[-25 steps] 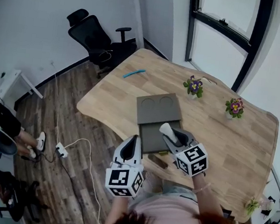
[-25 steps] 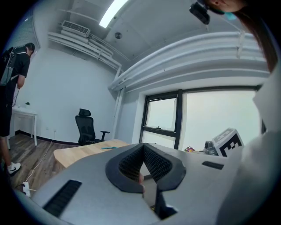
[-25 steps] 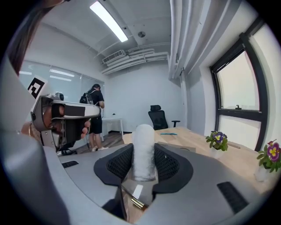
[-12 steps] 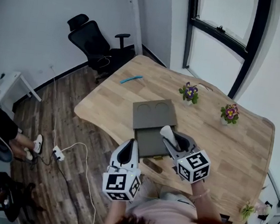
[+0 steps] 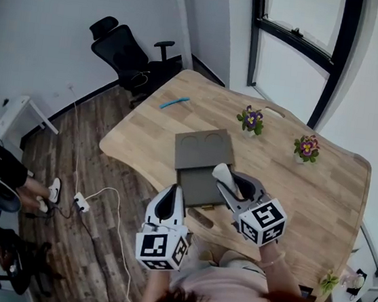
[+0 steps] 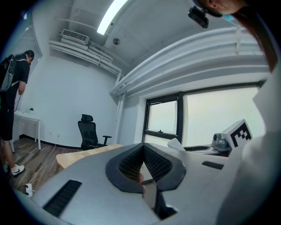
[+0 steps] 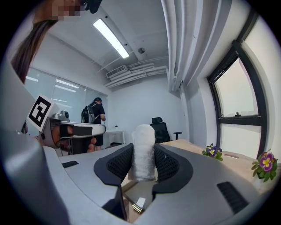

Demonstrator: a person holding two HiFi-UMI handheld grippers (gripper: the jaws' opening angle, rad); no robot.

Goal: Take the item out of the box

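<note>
The right gripper still pinches the white item, raised over the open box; removal looks done; the left gripper stays closed, empty.

The light wooden worktop bears an open grey box near its front edge. A slim blue object lies far left. One potted flower and a second potted flower stand beyond.

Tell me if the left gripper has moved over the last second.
No. The left gripper still sits at the near left corner of the box; only the camera shifted.
</note>
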